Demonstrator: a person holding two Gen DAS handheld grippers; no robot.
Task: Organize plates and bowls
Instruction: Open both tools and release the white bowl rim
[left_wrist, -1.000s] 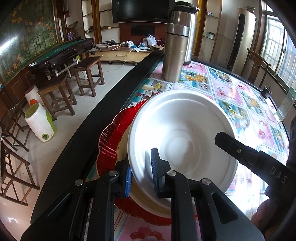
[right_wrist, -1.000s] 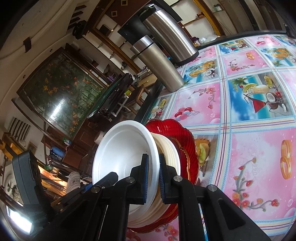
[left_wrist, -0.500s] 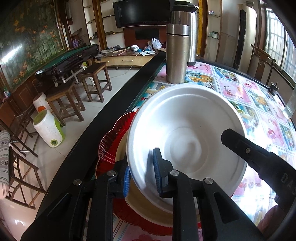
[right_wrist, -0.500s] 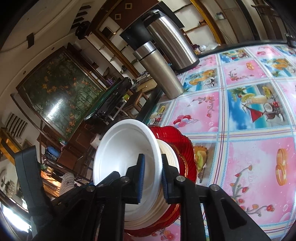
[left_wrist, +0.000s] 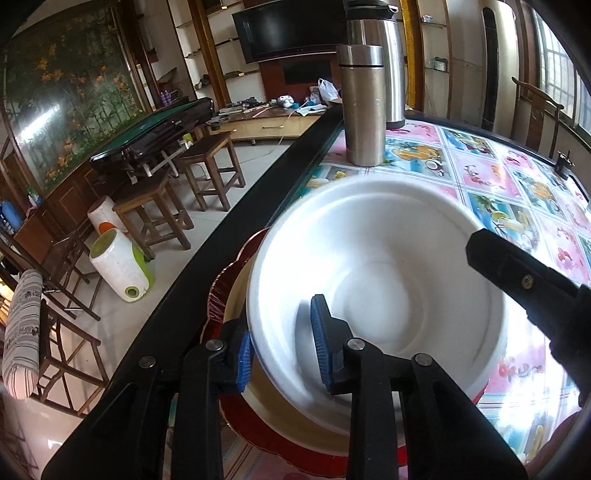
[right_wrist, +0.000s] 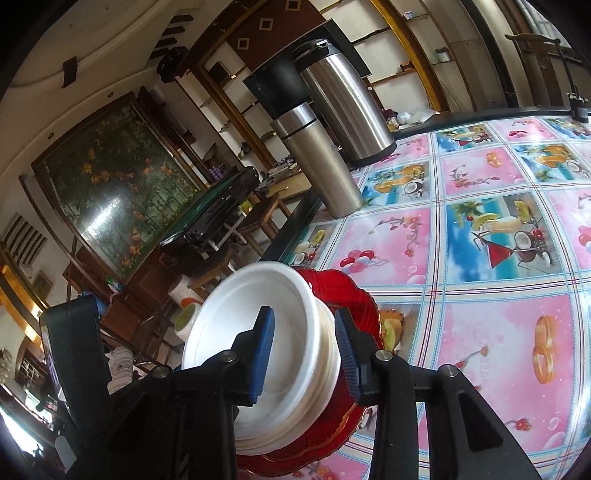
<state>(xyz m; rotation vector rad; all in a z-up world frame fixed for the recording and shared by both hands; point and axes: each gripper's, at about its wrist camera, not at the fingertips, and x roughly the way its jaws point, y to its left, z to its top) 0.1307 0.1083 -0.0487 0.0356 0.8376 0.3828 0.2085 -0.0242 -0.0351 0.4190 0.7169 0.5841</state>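
I have the table (right_wrist: 498, 332) under both cameras, its pink and blue picture cloth filling the right wrist view from twelve to five o'clock. At its edge, toward seven o'clock in that view, sits the stack I am building: a red plate (right_wrist: 354, 291) at the bottom, a cream plate (left_wrist: 236, 306) on it, and the white bowl (left_wrist: 376, 280) nested on top. By my reading, the stacking is mostly done, since plates and bowl already sit one in the other.

Two steel flasks stand well apart from the stack at twelve o'clock in the left wrist view: the tall kettle (right_wrist: 343, 107) behind, the slimmer thermos (left_wrist: 364, 107) in front. I see no other plate or bowl on the cloth in either view, though the table's far side is out of frame, so I cannot say whether more pieces wait.

My left gripper (left_wrist: 282, 362) straddles the bowl's near rim at six o'clock, jaws spread, the pads clear of the wall as far as I can tell. My right gripper (right_wrist: 306, 358) does likewise from the other side, jaws parted around the rim with visible gaps. What remains, I judge, is backing both grippers off without nudging the bowl.
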